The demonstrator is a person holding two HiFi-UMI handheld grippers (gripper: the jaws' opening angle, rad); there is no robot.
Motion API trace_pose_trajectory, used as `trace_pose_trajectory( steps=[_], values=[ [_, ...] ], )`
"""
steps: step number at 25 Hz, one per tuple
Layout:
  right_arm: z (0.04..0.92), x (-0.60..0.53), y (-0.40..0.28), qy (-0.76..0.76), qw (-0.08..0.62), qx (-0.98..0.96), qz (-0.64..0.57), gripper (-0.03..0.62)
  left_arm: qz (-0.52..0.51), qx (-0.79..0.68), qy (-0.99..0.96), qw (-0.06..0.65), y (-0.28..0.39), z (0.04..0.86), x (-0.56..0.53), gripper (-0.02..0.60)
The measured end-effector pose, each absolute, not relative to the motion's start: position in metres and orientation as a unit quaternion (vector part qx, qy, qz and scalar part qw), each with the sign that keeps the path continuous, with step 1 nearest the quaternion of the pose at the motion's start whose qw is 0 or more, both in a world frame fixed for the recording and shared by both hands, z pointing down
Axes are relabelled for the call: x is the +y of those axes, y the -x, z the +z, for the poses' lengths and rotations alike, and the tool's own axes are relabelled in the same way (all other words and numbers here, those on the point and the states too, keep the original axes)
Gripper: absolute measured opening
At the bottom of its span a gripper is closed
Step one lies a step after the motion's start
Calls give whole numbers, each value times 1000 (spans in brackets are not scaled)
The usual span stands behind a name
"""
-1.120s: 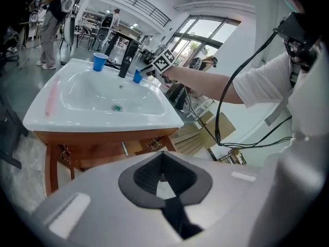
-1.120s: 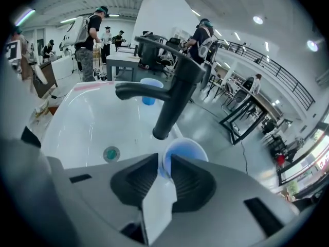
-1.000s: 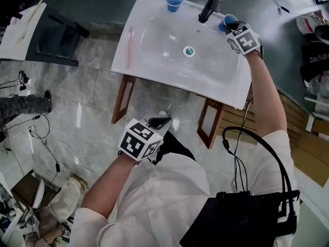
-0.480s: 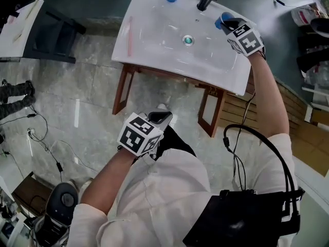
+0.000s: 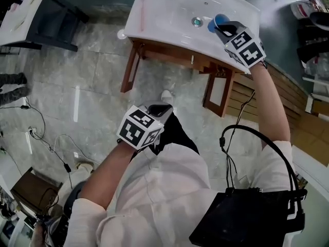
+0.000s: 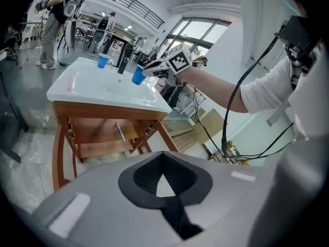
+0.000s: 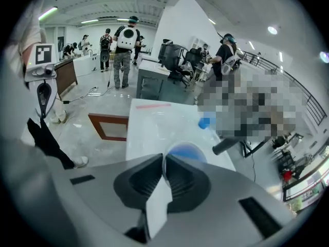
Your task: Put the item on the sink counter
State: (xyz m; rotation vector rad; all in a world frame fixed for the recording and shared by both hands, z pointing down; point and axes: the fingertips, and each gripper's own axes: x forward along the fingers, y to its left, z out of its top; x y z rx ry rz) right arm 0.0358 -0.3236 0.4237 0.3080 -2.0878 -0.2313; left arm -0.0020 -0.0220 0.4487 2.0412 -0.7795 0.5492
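Pinching small blue plastic cup (image 7: 185, 153) by rim in my clenched R fingers (image 7: 138, 183), above white sink-top table (image 5: 164, 19), ready for set-down | L fingers (image 6: 140, 178) clenched, empty, parked low out of way.

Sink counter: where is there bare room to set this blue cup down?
Bare: the front rim of the sink counter, running from the pink stick toward the right gripper holding the blue cup, and the basin itself, though that slopes. Busier: the back ledge, where the faucet and a second blue cup stand.
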Motion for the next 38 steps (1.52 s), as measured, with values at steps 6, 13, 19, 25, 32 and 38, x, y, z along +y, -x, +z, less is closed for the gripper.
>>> trace_pose_trajectory(
  steps=[6,13,19,25,32,38],
  values=[
    [424,-234,-4,-92,478,-867,-103,21,218,-311,-819,431,19,454,29,5],
    [475,-148,26,-63,473,-875,-78,21,224,-302,-816,439,38,471,70,5],
    [560,-139,33,-75,483,-871,-50,21,237,-299,-808,449,50,494,83,5],
    [634,-159,29,-96,495,-861,-66,21,235,-299,-799,465,46,515,78,5],
    [702,-193,22,-108,513,-849,-72,21,241,-304,-787,480,45,537,61,5],
    [747,-221,22,-117,519,-844,-74,21,247,-308,-781,483,44,555,46,5]
  ],
)
